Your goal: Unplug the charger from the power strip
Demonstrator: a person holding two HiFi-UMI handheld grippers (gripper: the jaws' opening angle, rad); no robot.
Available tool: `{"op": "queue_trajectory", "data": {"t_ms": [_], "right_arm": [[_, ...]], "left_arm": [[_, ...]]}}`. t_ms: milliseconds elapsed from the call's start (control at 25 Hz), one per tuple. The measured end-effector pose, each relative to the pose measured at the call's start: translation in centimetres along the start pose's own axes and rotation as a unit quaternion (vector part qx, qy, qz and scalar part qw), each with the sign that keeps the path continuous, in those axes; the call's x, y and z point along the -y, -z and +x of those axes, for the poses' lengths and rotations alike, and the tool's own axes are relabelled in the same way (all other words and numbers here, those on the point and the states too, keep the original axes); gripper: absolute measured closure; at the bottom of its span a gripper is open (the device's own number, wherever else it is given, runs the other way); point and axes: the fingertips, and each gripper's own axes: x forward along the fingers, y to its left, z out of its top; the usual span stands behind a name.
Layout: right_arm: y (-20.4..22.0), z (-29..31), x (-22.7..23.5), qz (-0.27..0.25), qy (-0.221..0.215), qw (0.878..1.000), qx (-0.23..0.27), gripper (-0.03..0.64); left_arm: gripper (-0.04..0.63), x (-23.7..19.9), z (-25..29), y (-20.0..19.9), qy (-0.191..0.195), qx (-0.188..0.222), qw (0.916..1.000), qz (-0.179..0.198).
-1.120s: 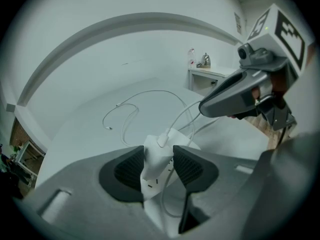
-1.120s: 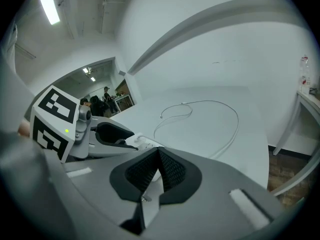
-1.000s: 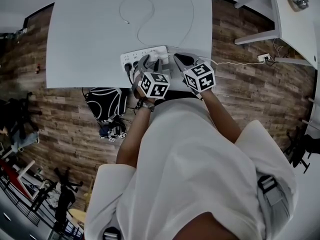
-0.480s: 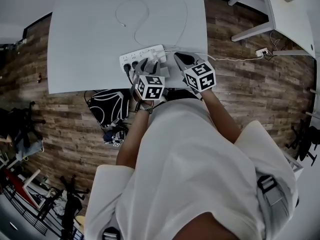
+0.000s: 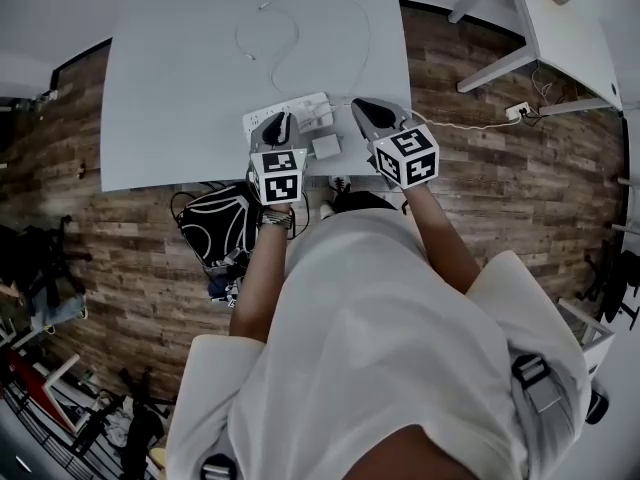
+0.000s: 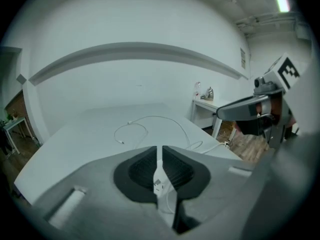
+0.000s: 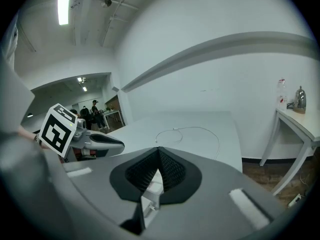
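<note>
The white surface (image 5: 180, 88) fills the top of the head view, above a wood-plank floor (image 5: 480, 198). A thin white cable (image 5: 368, 38) loops across it toward the white power strip (image 5: 292, 110), which lies near the front edge.

Only the head view shows both tools over the strip. The left hand-held gripper (image 5: 279, 123) hangs above its left end, and the right hand-held gripper (image 5: 366, 110) is just off its right end. Between them a white square block, apparently the charger (image 5: 326, 147), lies on the surface just in front of the strip, held by neither tool. Whether it touches the strip cannot be told.

The left gripper view alone shows its jaws closing, with a thin slit between the pads and nothing pinched there. White parts show far below through the slit. The right gripper view shows its pad tips pressed together and empty, with a white block visible beneath them.
</note>
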Motion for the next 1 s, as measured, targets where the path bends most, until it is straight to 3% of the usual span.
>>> {"op": "queue_trajectory", "data": {"t_ms": [80,320,400,760,1000], "right_arm": [[-1.5,-0.6,-0.2,-0.006,0.005,1.0,0.018,0.615],[-6.9,-2.5,-0.7,-0.033,0.015,0.996,0.076,0.615],[-8.6,-3.2,-1.1,-0.048,0.018,0.994,0.093,0.615],[-15.7,-5.9,-2.8,-0.13,0.034,0.977,0.163,0.615],[-21.0,-7.6,-4.2,-0.154,0.026,0.963,0.218,0.615]], "left_arm": [[0.592,-0.6,-1.0,-1.7,-0.009,0.025,0.9996,0.0],[0.592,-1.6,-3.9,-6.9,-0.024,0.091,0.9954,0.018],[0.592,-1.7,-5.1,-8.6,-0.035,0.111,0.9924,0.041],[0.592,-2.2,-10.2,-16.6,-0.071,0.203,0.9696,0.117],[0.592,-2.9,-13.5,-21.5,-0.087,0.254,0.954,0.133]]}}
